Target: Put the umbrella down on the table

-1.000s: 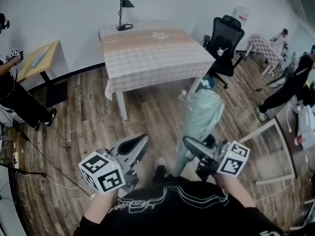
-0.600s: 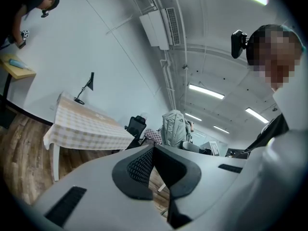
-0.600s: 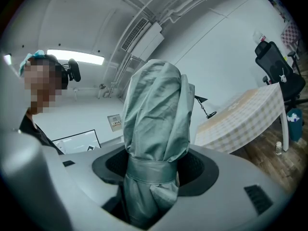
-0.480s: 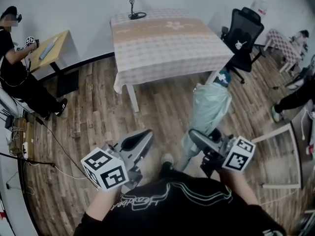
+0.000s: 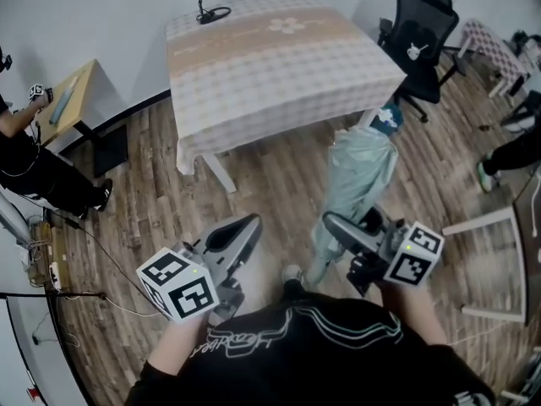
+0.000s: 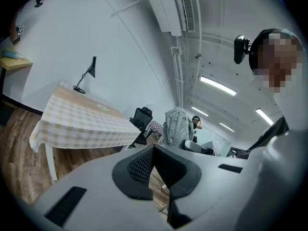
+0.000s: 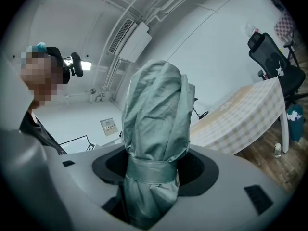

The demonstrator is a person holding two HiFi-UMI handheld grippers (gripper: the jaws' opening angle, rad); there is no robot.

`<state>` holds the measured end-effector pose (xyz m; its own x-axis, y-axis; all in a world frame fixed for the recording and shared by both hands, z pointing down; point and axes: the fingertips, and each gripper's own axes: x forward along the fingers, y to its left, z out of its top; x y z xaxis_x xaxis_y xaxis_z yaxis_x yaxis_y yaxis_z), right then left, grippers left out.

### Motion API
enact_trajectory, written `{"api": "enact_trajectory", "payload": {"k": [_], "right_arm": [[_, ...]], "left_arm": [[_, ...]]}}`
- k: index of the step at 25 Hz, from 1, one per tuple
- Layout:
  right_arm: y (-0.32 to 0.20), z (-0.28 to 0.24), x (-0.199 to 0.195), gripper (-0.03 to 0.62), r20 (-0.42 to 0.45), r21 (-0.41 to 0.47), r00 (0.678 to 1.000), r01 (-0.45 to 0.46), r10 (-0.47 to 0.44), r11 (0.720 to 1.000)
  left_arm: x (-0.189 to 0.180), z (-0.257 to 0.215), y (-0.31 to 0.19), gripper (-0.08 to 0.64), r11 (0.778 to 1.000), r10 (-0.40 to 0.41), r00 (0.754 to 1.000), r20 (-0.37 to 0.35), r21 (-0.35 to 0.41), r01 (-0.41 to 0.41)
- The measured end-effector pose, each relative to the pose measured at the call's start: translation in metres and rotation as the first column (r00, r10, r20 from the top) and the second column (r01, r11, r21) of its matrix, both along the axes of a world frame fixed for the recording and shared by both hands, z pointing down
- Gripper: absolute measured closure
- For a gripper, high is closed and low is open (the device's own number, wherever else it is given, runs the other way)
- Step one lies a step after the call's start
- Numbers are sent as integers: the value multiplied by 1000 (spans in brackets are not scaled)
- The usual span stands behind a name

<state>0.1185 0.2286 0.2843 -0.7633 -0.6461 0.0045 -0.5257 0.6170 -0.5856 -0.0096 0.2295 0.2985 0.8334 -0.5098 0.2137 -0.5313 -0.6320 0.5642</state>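
A folded pale green umbrella (image 5: pixel 359 176) stands tilted, its top near the table's right front corner. My right gripper (image 5: pixel 331 231) is shut on its lower part, just below the tie strap; in the right gripper view the umbrella (image 7: pixel 156 129) rises out from between the jaws of that gripper (image 7: pixel 154 172). The table (image 5: pixel 270 66) wears a checked cloth and lies ahead. My left gripper (image 5: pixel 245 227) hovers to the left of the umbrella, shut with nothing in it (image 6: pixel 154 150). From the left gripper view the umbrella (image 6: pixel 177 124) shows to the right of the table (image 6: pixel 77 119).
A black desk lamp's base (image 5: pixel 211 13) sits on the table's far edge. A black office chair (image 5: pixel 418 41) stands at its right. A person (image 5: pixel 25 159) sits at a small wooden desk (image 5: pixel 63 100) on the left. Cables (image 5: pixel 76 294) run over the floor; a white frame (image 5: pixel 490 260) stands right.
Both grippers and the umbrella have come closer to the table, which now looks larger and nearer. The grip on the umbrella is unchanged.
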Motion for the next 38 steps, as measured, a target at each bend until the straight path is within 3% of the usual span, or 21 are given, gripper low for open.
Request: {"api": "enact_trajectory", "payload": {"k": [9, 20, 32, 38], "right_arm": [[-64, 7, 43, 311, -61, 49, 998, -12, 15, 999], [-92, 0, 43, 311, -123, 102, 992, 18, -5, 995], [-162, 1, 25, 311, -158, 82, 987, 6, 7, 997], [-248, -10, 20, 311, -140, 6, 990, -20, 20, 1000]], "left_arm": [[42, 1, -70, 563, 1000, 22, 999, 42, 17, -23], [41, 1, -95, 563, 998, -9, 999, 35, 62, 7], [30, 10, -166, 563, 999, 20, 1000, 14, 28, -21], [22, 7, -250, 563, 998, 39, 999, 26, -59, -37]]}}
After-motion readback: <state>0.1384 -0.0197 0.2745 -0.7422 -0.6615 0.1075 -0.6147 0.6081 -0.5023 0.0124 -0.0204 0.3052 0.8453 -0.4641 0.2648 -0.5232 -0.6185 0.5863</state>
